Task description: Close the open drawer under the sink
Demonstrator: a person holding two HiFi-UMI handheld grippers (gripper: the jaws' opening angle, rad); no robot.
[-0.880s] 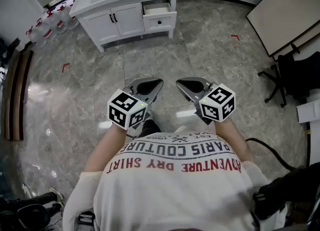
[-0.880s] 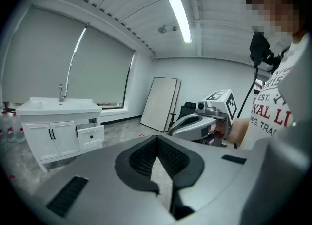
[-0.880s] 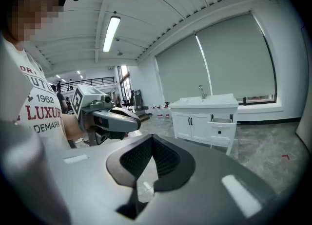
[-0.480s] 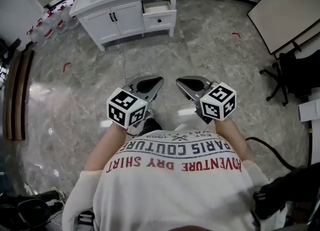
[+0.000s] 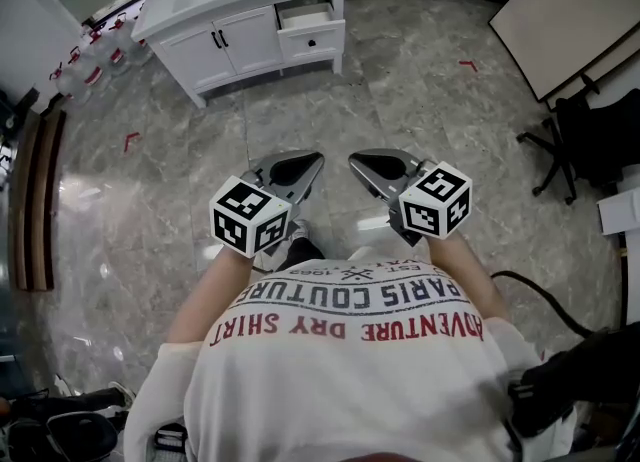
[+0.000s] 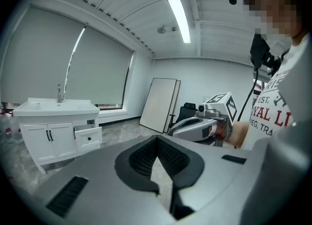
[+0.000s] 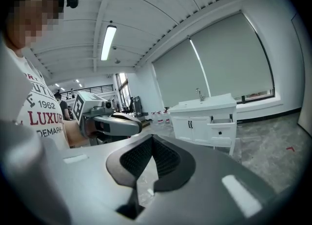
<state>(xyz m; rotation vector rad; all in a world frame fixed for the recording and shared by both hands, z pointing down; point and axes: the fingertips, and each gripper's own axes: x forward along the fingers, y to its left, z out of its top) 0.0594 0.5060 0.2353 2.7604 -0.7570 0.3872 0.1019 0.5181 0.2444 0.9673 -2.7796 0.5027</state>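
A white sink cabinet (image 5: 240, 10) stands far ahead at the top of the head view, with its small right-hand drawer (image 5: 310, 30) pulled out. The drawer (image 6: 88, 137) also shows in the left gripper view and the drawer (image 7: 220, 129) in the right gripper view. My left gripper (image 5: 312, 165) and right gripper (image 5: 358, 163) are held side by side close to the person's body, well short of the cabinet. Both have their jaws together with nothing between them.
Grey marble floor (image 5: 330, 120) lies between me and the cabinet. Water bottles (image 5: 85, 60) stand left of it. A large board (image 5: 560, 10) leans at the right, near a black chair (image 5: 590, 140). A dark cable (image 5: 540, 300) runs across the floor at lower right.
The view has shifted slightly; the cabinet sits a little further left and higher in the head view. Both grippers keep the same pose.
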